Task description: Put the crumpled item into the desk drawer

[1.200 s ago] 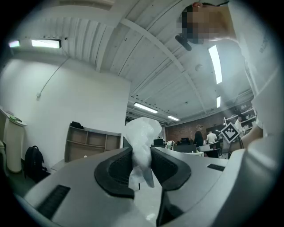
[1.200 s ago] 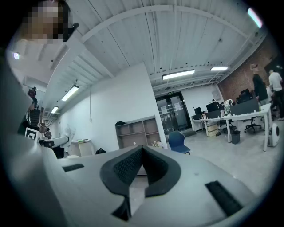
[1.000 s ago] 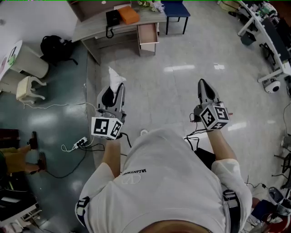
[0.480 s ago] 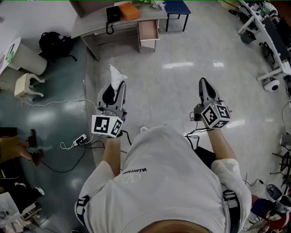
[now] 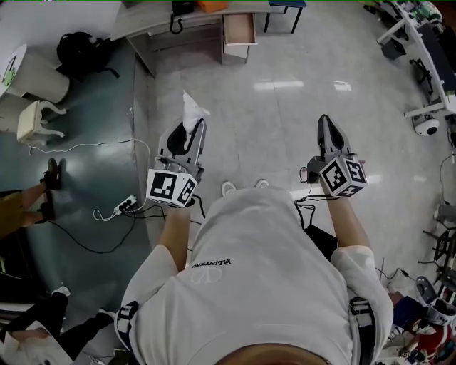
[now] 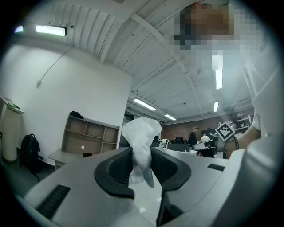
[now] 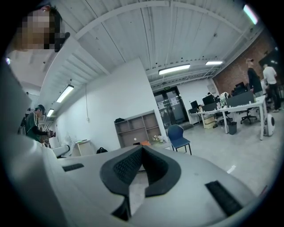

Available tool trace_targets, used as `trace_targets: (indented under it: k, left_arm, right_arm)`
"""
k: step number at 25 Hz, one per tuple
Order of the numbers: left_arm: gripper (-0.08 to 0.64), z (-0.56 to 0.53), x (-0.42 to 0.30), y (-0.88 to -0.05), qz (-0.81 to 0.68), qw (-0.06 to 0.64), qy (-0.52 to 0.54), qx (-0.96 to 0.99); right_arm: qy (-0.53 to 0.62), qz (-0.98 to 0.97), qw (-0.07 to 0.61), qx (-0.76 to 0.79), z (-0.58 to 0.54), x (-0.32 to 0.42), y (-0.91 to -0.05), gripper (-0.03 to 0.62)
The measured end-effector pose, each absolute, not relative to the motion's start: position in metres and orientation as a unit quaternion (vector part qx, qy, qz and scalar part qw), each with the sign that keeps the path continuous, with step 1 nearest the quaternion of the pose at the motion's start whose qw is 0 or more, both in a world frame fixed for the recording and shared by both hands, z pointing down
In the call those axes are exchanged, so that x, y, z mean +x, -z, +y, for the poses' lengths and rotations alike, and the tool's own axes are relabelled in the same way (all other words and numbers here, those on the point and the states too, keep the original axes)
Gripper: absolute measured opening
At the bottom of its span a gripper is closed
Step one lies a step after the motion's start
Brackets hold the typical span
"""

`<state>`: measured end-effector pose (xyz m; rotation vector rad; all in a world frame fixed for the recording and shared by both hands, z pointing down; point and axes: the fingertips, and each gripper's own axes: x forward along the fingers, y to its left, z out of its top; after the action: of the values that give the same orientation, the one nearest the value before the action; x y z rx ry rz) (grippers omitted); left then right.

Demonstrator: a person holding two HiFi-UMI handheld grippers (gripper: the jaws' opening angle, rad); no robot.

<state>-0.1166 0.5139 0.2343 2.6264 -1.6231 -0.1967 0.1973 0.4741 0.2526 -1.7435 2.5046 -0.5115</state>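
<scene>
Above the glossy floor (image 5: 263, 142), the left gripper (image 5: 192, 132) pinches a crumpled white tissue (image 5: 191, 108); the right gripper (image 5: 325, 125) is closed and empty; the open desk drawer (image 5: 239, 28) stands well ahead.

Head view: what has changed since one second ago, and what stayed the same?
The desk and its open drawer slid toward the picture's top edge; the person's shoes came into view. Unchanged: the left gripper stays shut on the crumpled white item, the right gripper shut and empty.
</scene>
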Motion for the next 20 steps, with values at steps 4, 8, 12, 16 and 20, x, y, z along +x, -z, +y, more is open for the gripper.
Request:
trace_targets:
  k: [4, 8, 12, 16, 20]
  left_arm:
    - [0.112, 0.513, -0.128, -0.246, -0.521, 0.036, 0.062, 0.850]
    - [0.112, 0.509, -0.135, -0.249, -0.518, 0.047, 0.062, 0.852]
    - [0.112, 0.504, -0.138, -0.250, -0.515, 0.047, 0.067, 0.853]
    - [0.112, 0.499, -0.140, -0.256, -0.519, 0.051, 0.071, 0.850]
    - [0.112, 0.490, -0.138, -0.254, -0.518, 0.045, 0.066, 0.852]
  right_arm:
    - [0.171, 0.808, 0.014, -0.564, 0.475, 0.183, -0.264, -0.002]
    - [0.172, 0.808, 0.007, -0.564, 0.468, 0.173, -0.261, -0.002]
    - [0.167, 0.812, 0.002, -0.560, 0.460, 0.163, -0.260, -0.002]
    - [0.162, 0.815, 0.002, -0.556, 0.453, 0.159, -0.263, -0.002]
    - [0.160, 0.816, 0.005, -0.555, 0.443, 0.161, -0.264, -0.002]
